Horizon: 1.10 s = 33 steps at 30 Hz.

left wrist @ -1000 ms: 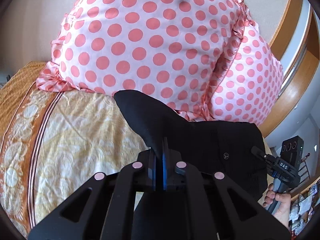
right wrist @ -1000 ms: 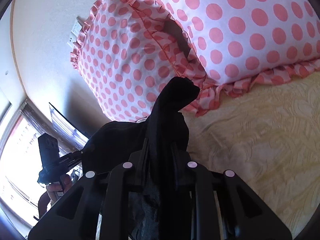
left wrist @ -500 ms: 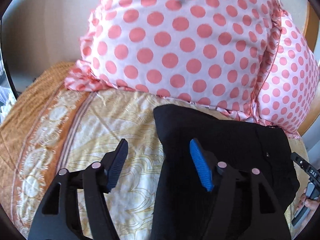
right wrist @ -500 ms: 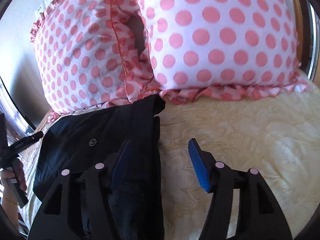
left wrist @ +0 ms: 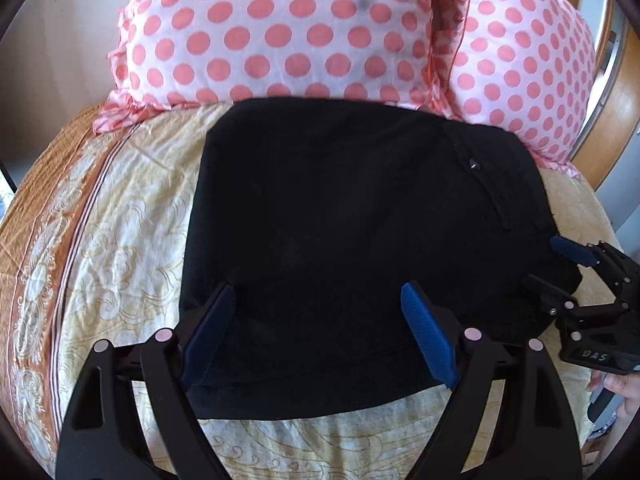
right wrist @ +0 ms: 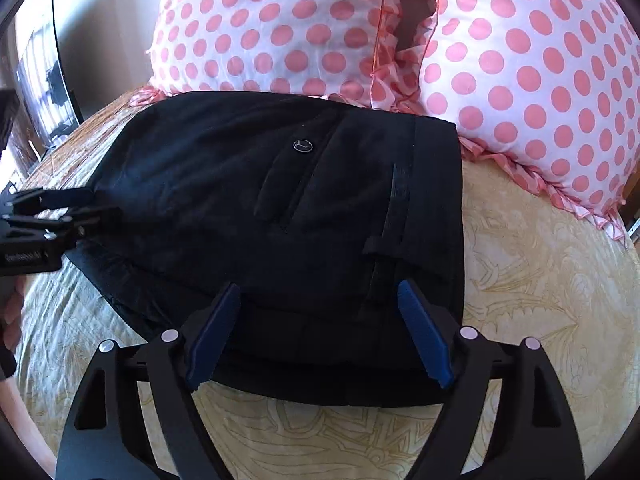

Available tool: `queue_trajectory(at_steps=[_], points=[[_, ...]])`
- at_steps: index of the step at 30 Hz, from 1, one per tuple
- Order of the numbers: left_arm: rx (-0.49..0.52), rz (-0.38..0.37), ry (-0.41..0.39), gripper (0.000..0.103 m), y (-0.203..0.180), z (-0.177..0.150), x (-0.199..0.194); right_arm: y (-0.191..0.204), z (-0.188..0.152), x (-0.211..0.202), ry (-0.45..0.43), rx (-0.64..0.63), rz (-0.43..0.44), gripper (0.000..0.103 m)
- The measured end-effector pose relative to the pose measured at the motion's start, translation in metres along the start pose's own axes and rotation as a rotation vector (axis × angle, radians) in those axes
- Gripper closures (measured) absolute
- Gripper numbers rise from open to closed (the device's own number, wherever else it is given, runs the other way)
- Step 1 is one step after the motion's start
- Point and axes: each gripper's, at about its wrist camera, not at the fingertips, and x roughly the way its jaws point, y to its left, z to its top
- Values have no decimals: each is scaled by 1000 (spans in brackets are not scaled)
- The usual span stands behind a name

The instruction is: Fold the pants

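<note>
The black pants [left wrist: 352, 240] [right wrist: 288, 216] lie folded into a flat rectangle on the bed, their far edge against the pillows. A small metal button [right wrist: 302, 146] and a pocket slit show on top. My left gripper [left wrist: 318, 300] hovers over the near left part of the fold, its jaws opening wide, nothing pinched between the blue pads. My right gripper [right wrist: 316, 298] stands the same way over the near right part by the waistband, jaws opening, gripping nothing. Each gripper also shows in the other's view: the right gripper [left wrist: 556, 268] and the left gripper [right wrist: 76, 204].
Two white pillows with pink dots [left wrist: 288, 32] [right wrist: 520, 72] lean at the head of the bed. A cream and orange patterned bedspread [left wrist: 116, 240] covers the mattress. A wooden frame [left wrist: 616, 120] stands at the right, a dark screen [right wrist: 44, 80] at the left.
Both grippers let go of the pants' corners and opened wide. They drew back and dipped, and the cloth that was lifted now lies flat on the bed.
</note>
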Motion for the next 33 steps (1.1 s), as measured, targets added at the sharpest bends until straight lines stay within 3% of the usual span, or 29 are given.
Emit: queue_trajectory(at_steps=[1, 4, 7, 8, 10, 13, 19, 24, 33], points=[[22, 13, -18, 9, -4, -2, 1, -1, 1, 2, 10, 24, 2, 17], [54, 77, -11, 7, -14, -4, 3, 3, 3, 3, 17, 32, -20, 13], [5, 34, -14, 7, -7, -13, -14, 1, -4, -20, -45, 120, -11, 9], [1, 24, -24, 4, -7, -18, -23, 2, -11, -32, -83, 153, 3, 2], [11, 21, -51, 2, -2, -33, -42, 6, -31, -56, -144, 222, 13, 1], [41, 37, -91, 2, 0, -65, -68, 17, -62, -66, -123, 300, 17, 1], [79, 164, -195, 2, -4, -122, -97, 33, -112, -72, -140, 376, -40, 1], [49, 134, -186, 2, -1, -141, -99, 48, -124, -79, -164, 323, -113, 1], [-26, 135, -152, 2, 10, -149, -86, 71, -128, -74, -157, 241, -135, 1]])
